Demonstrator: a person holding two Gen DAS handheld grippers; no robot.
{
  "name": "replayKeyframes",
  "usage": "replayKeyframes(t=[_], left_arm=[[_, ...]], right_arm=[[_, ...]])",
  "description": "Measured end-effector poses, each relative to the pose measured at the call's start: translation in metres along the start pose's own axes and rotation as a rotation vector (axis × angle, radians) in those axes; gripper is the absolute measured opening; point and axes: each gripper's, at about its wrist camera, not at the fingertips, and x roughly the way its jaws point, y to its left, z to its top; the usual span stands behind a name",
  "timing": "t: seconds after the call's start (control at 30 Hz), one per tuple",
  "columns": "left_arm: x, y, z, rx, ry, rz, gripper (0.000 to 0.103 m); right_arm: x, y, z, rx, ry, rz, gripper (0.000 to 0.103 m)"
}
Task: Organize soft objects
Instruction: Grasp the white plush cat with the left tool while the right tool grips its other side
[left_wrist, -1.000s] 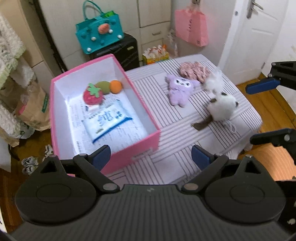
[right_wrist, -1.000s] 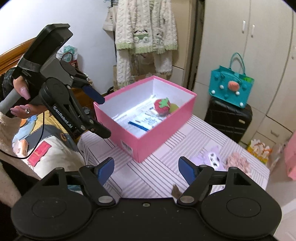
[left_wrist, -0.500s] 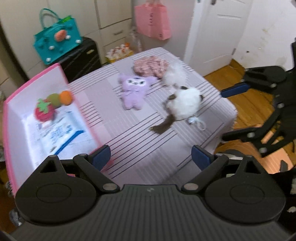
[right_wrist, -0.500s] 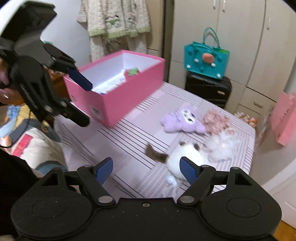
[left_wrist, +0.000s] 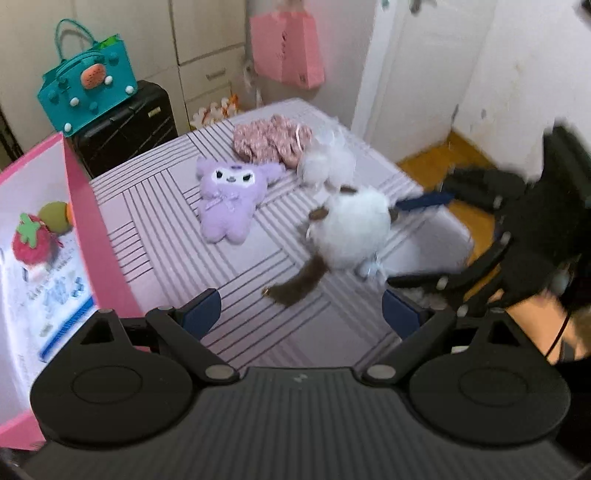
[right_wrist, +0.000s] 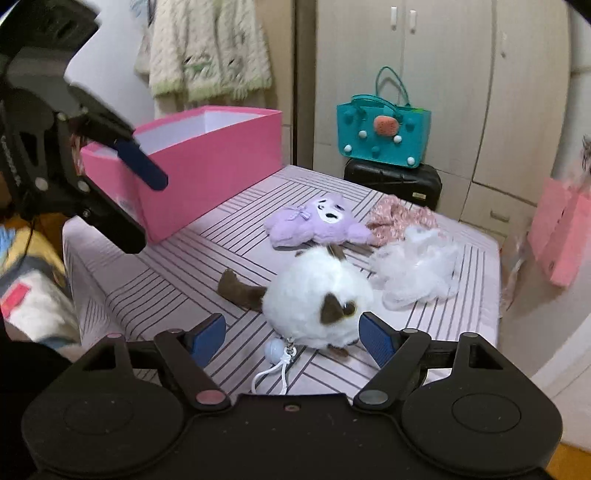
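A white plush cat (right_wrist: 314, 302) with a brown tail lies on the striped table (right_wrist: 177, 273). My right gripper (right_wrist: 291, 336) is open just in front of it, fingertips either side of its near end, pads not pressing. A purple plush (right_wrist: 317, 221), a pink floral cloth (right_wrist: 399, 218) and a white fluffy puff (right_wrist: 417, 266) lie behind. My left gripper (left_wrist: 301, 314) hangs open and empty over the table, near the cat's tail (left_wrist: 299, 284). The pink box (left_wrist: 85, 221) on the left holds a strawberry plush (left_wrist: 31, 240) and a green ball (left_wrist: 55, 218).
A teal handbag (right_wrist: 384, 136) sits on a black suitcase (right_wrist: 391, 181) beyond the table. Pink paper bags (left_wrist: 286, 48) hang by the cupboards. Wooden floor (left_wrist: 439, 162) lies past the table's right edge. A knitted garment (right_wrist: 207, 51) hangs behind the box.
Both grippers swung away from the pink box toward the toys and sank. The right one came down close to the white plush cat. Neither took hold of anything.
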Motion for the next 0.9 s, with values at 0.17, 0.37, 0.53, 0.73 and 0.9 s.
replayKeyframes(t=[0.17, 0.37, 0.53, 0.73, 0.9], left_arm=[[0.023, 0.007, -0.007, -0.1, -0.097, -0.066, 0.095], [0.055, 0.013, -0.008, -0.185, -0.186, -0.093, 0.095], [0.082, 0.01, -0.001, -0.155, -0.233, -0.136, 0.094], [0.099, 0.006, 0.005, -0.146, -0.217, -0.204, 0.079], [0.107, -0.007, 0.003, -0.114, -0.217, -0.214, 0.064]], right_arm=[[0.01, -0.012, -0.02, 0.098, -0.106, 0.034, 0.083], [0.021, -0.026, -0.029, 0.22, -0.133, -0.007, 0.086], [0.03, -0.032, -0.03, 0.241, -0.089, -0.051, 0.09], [0.044, -0.038, -0.034, 0.267, -0.077, -0.021, 0.086], [0.048, -0.029, -0.029, 0.211, -0.078, -0.002, 0.071]])
